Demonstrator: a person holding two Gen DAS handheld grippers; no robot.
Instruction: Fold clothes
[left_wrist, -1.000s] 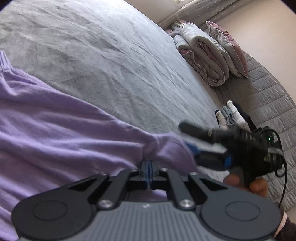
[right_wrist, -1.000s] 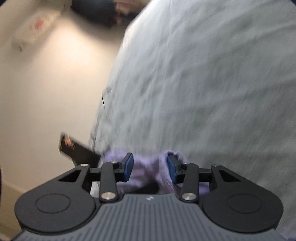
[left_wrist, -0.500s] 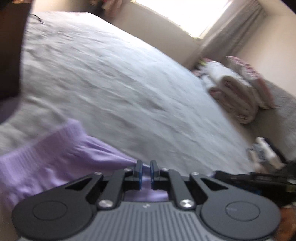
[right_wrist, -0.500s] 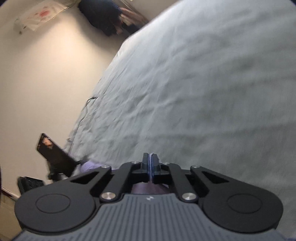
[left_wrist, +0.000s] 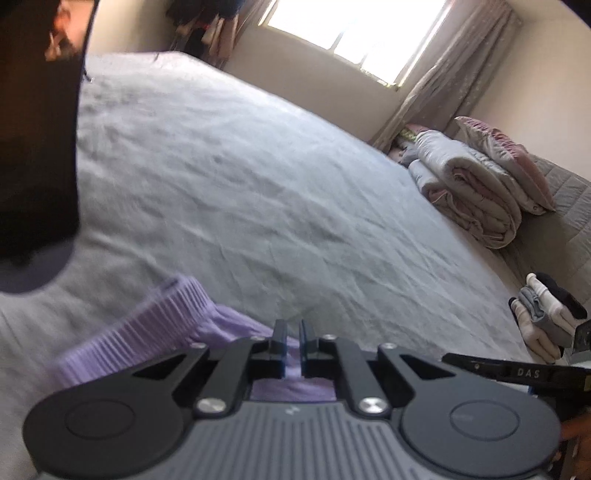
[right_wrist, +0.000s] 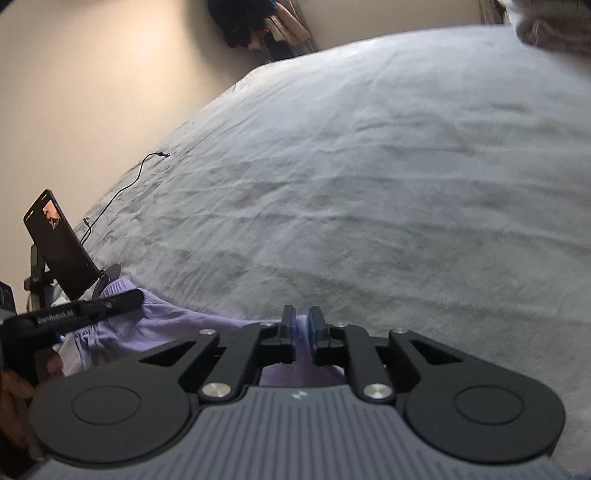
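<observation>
The left gripper (left_wrist: 291, 345) has its blue pads nearly together, pinching a thin fold of the purple garment (left_wrist: 155, 325). The right gripper (right_wrist: 302, 332) is likewise clamped on purple cloth, which bunches between and under its pads. Two grips on one garment suggest it is being held by two points along an edge so it can be lifted or spread flat; how far the folding stands, these views do not settle.

The garment's ribbed cuff (left_wrist: 129, 332) lies just left of the left gripper, on the near edge of the grey bed (left_wrist: 277, 192), and the rest trails under both tools. Most of the sheet beyond is bare. A cable (right_wrist: 125, 192) lies near the bed's far left edge, a rolled duvet (left_wrist: 469, 192) sits at the far right, and folded socks (left_wrist: 543, 317) rest near the right corner.
</observation>
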